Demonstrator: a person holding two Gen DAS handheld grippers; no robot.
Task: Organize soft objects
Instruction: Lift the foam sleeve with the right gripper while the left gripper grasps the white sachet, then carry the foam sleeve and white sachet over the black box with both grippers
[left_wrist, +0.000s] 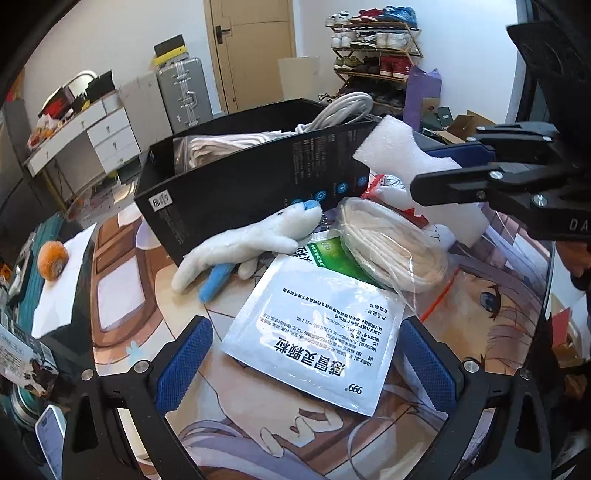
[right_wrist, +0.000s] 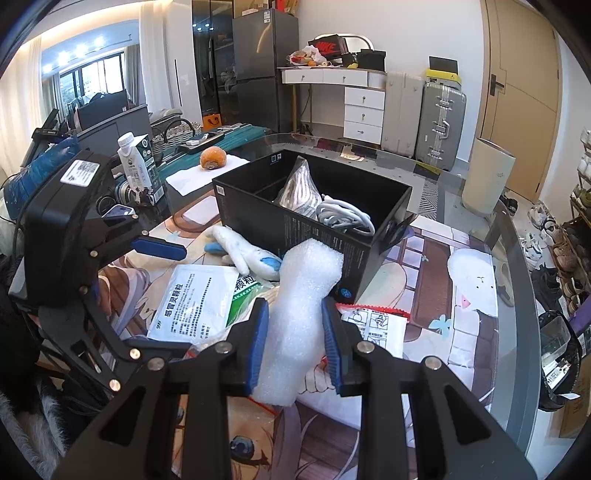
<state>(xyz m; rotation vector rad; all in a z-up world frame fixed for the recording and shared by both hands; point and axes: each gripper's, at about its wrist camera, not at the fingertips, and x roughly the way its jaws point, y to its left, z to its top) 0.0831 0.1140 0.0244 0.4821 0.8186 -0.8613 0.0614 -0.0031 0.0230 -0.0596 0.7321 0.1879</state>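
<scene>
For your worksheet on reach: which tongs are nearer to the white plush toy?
Left. The left tongs hang open just short of the plush toy, over the medicine packet; the right tongs sit farther off, clamped on the foam piece.

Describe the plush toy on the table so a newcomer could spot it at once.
Find the black box in the middle of the table. The plush toy lies on the mat against the box's near wall, beside the silver medicine pouch. It alone is fuzzy and white with blue tips.
</scene>
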